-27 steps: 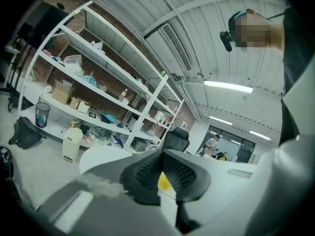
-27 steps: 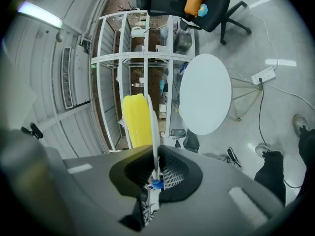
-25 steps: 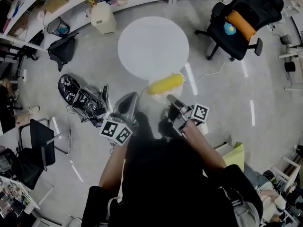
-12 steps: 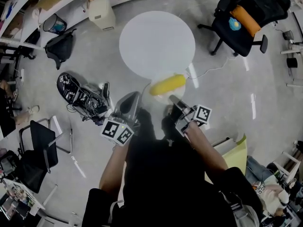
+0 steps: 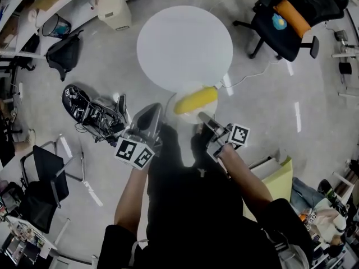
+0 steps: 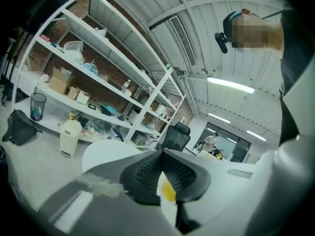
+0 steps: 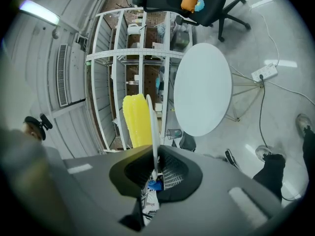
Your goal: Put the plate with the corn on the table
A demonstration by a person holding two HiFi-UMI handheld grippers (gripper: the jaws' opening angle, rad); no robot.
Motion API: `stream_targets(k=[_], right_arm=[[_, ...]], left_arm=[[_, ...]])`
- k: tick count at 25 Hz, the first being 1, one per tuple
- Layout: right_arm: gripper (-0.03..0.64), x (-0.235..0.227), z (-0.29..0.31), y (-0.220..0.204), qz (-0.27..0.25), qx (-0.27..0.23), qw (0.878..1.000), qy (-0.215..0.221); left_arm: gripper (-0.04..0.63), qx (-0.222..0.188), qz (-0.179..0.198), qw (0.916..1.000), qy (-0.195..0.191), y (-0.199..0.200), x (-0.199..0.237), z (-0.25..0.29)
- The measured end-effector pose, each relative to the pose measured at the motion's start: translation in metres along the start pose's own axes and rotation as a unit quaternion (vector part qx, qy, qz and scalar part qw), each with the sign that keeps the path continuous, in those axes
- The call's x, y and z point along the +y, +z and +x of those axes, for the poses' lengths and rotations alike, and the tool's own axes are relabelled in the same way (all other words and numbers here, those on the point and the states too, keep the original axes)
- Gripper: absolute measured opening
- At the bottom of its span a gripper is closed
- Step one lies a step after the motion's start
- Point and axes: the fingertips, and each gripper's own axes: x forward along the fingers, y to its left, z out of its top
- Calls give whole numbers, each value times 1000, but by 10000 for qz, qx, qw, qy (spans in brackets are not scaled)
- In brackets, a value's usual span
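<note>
A pale plate (image 5: 189, 107) carrying a yellow corn cob (image 5: 195, 100) hangs at the near edge of the round white table (image 5: 185, 43). My left gripper (image 5: 159, 111) is shut on the plate's left rim and my right gripper (image 5: 201, 117) on its near right rim. In the left gripper view the left gripper (image 6: 165, 183) clamps the plate's edge (image 6: 167, 208), with a bit of yellow showing. The right gripper view has the right gripper (image 7: 155, 168) pinching the plate (image 7: 154, 127) edge-on, the corn (image 7: 137, 119) beside it and the table (image 7: 204, 90) beyond.
A black office chair (image 5: 291, 21) with an orange cushion stands right of the table. Tangled cables and gear (image 5: 92, 114) lie on the floor at left, near a black bag (image 5: 61, 52). A white bin (image 5: 112, 9) sits by the shelves. A yellow-green bag (image 5: 275, 189) is at lower right.
Both grippers kept their hold on the plate and sank a little with it. The table sits slightly higher and larger in the head view, and the plate's far rim now meets its near edge.
</note>
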Motion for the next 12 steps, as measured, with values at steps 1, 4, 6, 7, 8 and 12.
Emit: stream_targets(k=[1,4,6,7,8,12], right_arm=[[28,-1,1,1,-18,21,10000,3],[28,-7,3,5,-54,74,10000,6],[28,-11,6,8,-52,80,9999,35],[28,-13,7,9,-55,82,9999,42],[28,-16,8,10,-70,91,9999,41],[28,-27,12,7,-95,172,9998,32]], left_arm=[[3,8,0,10000,-14,-1,2,3],[3,34,-16,10000,-44,-6,6,12],[3,59,-18,10000,-69,-9,9,17],[3,78,-4,9999,-84,-11,11,19],[3,101,15,9999,-96,-12,14,20],[3,185,46,9998,-102,-23,25,21]])
